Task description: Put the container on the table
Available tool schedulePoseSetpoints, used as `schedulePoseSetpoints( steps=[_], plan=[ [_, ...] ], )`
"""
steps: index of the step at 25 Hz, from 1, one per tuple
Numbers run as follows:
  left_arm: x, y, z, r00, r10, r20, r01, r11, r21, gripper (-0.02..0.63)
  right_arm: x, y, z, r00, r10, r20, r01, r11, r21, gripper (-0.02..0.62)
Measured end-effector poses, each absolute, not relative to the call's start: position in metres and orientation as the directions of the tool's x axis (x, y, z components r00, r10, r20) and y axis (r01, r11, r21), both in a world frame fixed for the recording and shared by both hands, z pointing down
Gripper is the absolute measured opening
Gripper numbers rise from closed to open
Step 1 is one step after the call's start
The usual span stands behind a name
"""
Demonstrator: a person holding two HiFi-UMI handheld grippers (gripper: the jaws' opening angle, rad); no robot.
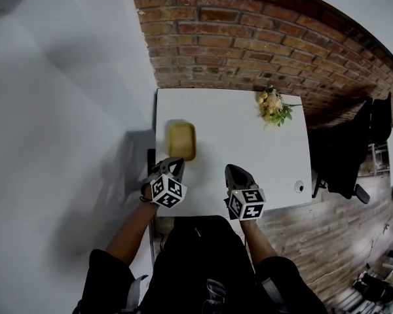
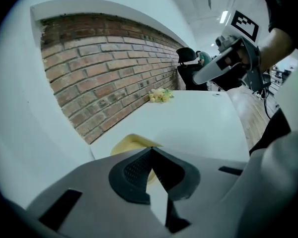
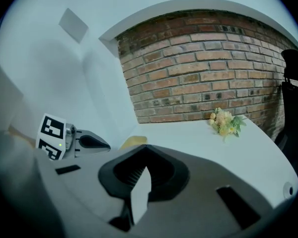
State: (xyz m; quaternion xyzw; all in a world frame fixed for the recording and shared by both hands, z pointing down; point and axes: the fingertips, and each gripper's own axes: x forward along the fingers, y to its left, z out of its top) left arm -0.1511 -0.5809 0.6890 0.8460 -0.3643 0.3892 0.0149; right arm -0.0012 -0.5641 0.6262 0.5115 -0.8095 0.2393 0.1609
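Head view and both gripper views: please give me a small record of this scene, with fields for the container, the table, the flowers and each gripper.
container: yellow, shallow container, lying on the left part of the table, held by nothing
table: white table, standing against a brick wall
flowers: small bunch near the table's far right corner
left gripper: left gripper, jaws together, empty, just short of the container's near end
right gripper: right gripper, jaws together, empty, over the table's near edge

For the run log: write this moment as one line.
yellow rectangular container: on white table | left gripper: shut, empty | right gripper: shut, empty
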Motion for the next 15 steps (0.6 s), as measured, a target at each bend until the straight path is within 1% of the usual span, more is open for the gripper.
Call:
schedulePoseSetpoints(
  steps=[5, 11, 15],
  plan=[
    [-0.168, -0.557, 0.676, 0.369, -0.658, 0.656, -0.723, -0.647, -0.242, 0.014, -0.006, -0.555, 0.615, -0.45, -0.758, 0.473, -0.893, 0.394, -0.218, 0.021],
    [-0.182, -0.518, 0.654, 0.291, -0.725, 0.624, -0.82, -0.526, -0.228, 0.014, -0.007, -0.531, 0.589, -0.5, -0.768, 0.399, -0.865, 0.462, -0.195, 0.023],
    [-0.183, -0.484, 0.64, 0.258, -0.749, 0.61, -0.861, -0.465, -0.207, 0.014, -0.007, -0.506, 0.574, -0.532, -0.77, 0.352, -0.846, 0.5, -0.186, 0.022]
  ],
)
